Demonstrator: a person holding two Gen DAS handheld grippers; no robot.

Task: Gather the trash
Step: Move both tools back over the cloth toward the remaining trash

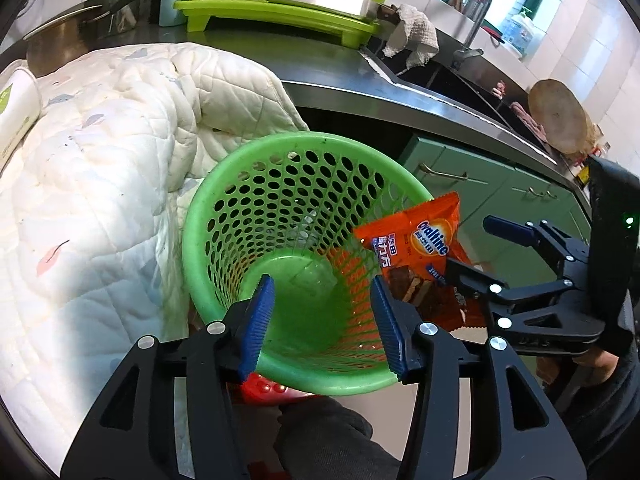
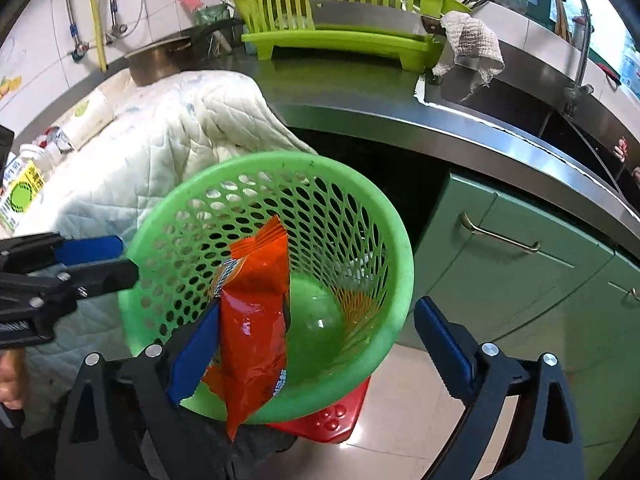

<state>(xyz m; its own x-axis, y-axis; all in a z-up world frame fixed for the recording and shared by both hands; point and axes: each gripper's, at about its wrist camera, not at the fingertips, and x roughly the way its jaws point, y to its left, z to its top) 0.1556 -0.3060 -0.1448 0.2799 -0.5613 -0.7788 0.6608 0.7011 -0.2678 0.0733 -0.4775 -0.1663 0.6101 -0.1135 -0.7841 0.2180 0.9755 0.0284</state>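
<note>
The left gripper [image 1: 324, 320] sits nearest the lens, its blue-padded jaws about half open astride the near rim of the green perforated wastebasket [image 1: 280, 208], one pad just outside the rim and one over the mouth; neither pad presses on anything that shows. The right gripper [image 2: 320, 352] has its jaws spread wide over the same basket's near rim, and the orange Ovaltine snack wrapper [image 2: 256, 312] lies against its left pad, with the other pad well clear of it, so it is not clamped. From the left wrist view that wrapper [image 1: 416, 248] hangs at the basket's right edge, partly outside the mesh, just beside the right gripper's lower finger.

Taking the basket as the landmark: behind it runs the stainless steel surface [image 2: 360, 92], the largest thing in view, with green cabinet doors [image 2: 500, 272] below it to the basket's right. A white quilted cloth [image 1: 100, 160] is heaped to the basket's left and behind it, touching the rim. Further behind stands a lime-green dish rack [image 2: 340, 12] holding a cleaver. Right of the rack a sink [image 2: 520, 104] is set into the steel, a grey rag [image 2: 468, 44] draped at its corner. Under the basket shows a red plastic stool [image 2: 332, 416]. A hand [image 2: 10, 384] shows at the left gripper's handle.
</note>
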